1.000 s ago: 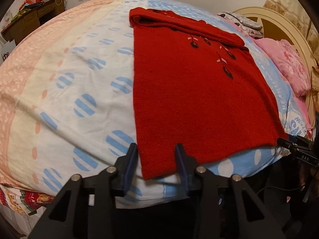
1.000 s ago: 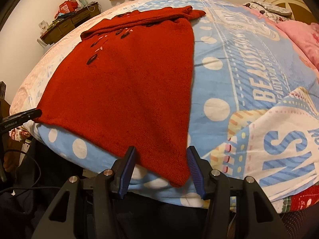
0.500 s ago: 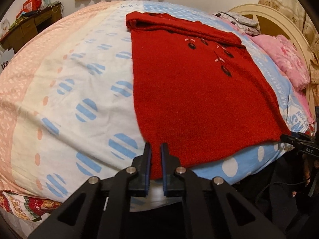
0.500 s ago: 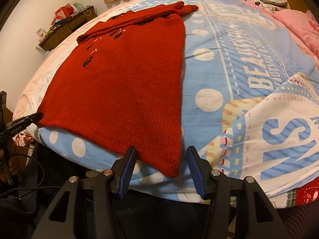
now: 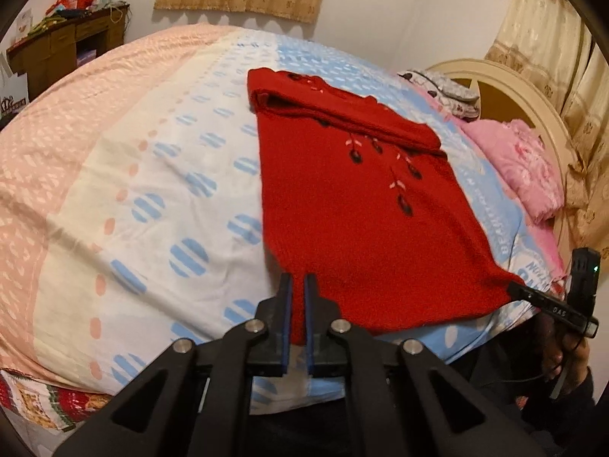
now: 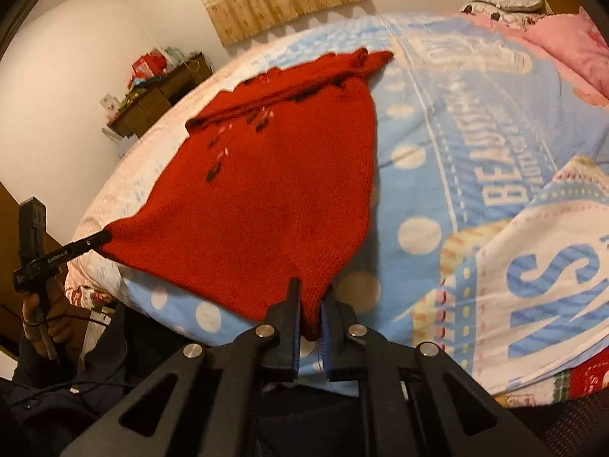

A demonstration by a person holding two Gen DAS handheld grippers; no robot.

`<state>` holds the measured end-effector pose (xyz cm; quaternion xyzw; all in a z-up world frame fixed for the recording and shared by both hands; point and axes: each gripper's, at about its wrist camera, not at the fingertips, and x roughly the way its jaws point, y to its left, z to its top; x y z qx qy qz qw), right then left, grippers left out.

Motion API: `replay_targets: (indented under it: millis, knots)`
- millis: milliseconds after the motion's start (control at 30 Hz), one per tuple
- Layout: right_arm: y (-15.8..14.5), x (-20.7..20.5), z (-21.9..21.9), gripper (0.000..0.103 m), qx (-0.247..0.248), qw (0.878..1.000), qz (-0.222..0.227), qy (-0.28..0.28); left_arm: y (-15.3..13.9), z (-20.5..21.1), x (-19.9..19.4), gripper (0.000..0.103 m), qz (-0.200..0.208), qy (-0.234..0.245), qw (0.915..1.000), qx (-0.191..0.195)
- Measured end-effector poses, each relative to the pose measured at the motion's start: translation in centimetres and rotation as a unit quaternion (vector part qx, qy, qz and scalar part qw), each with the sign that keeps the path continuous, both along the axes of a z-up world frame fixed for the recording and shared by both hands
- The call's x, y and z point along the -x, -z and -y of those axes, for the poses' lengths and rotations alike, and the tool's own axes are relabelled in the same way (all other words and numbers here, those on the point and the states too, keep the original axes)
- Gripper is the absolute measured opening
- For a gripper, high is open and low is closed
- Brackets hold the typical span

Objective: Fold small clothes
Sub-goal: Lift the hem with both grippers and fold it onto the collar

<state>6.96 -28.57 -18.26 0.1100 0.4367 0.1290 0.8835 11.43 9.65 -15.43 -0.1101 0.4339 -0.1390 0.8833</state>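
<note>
A red knitted sweater (image 5: 354,205) with dark embroidered leaves lies on the bed, its top part folded over at the far end. My left gripper (image 5: 298,285) is shut on the sweater's near left hem corner. In the right wrist view the same red sweater (image 6: 266,190) has its near right hem corner pinched in my right gripper (image 6: 310,293), which is shut on it. Both corners are raised a little off the bedcover. The right gripper (image 5: 529,293) also shows at the right of the left wrist view, and the left gripper (image 6: 99,237) at the left of the right wrist view.
The sweater lies on a patterned bedcover (image 5: 152,198) in blue, white and pink. Pink pillows (image 5: 521,163) and a cream headboard (image 5: 506,80) are at the right. A cluttered wooden desk (image 5: 64,45) stands by the far wall. A person's hand (image 6: 42,327) holds the left gripper's handle.
Both grippers closed on the hem corners, the left first and then the right. Both hands then rose a little, lifting the near hem off the bedcover.
</note>
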Motion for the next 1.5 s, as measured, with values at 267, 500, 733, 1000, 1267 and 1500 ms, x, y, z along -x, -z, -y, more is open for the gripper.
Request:
replay_targets:
  millis: [267,500,733,1000,1267,1500]
  knots:
    - [-4.1,-1.6,0.5,0.007,0.003,0.998,0.055,0.008,-3.0,1.1,-2.8,0.006,0.038,0.010,0.9992,-0.003]
    - [-8.3,-5.3,0.2,0.007,0.004,0.993,0.114,0.009,-5.7,1.0,-6.4,0.005,0.071,-0.001,0.9975,0.004]
    - [-11.4,-9.5,0.3,0.007,0.011,0.989,0.146,0.006,-8.0,0.6,-9.7,0.005,0.100,-0.013,0.9949,0.006]
    - [-14.0,-14.4,-0.3,0.007,0.021,0.986,0.167,0.003,-9.4,0.5,-14.9,0.002,0.125,-0.020,0.9918,0.013]
    - [-14.5,-18.7,-1.3,0.007,0.022,0.987,0.158,-0.001,-8.2,0.8,-15.5,0.016,0.096,-0.002,0.9954,-0.007]
    - [-12.5,-19.4,-0.8,0.007,0.026,0.990,0.136,-0.005,-3.5,2.9,-8.8,0.091,0.077,0.079,0.9886,-0.102]
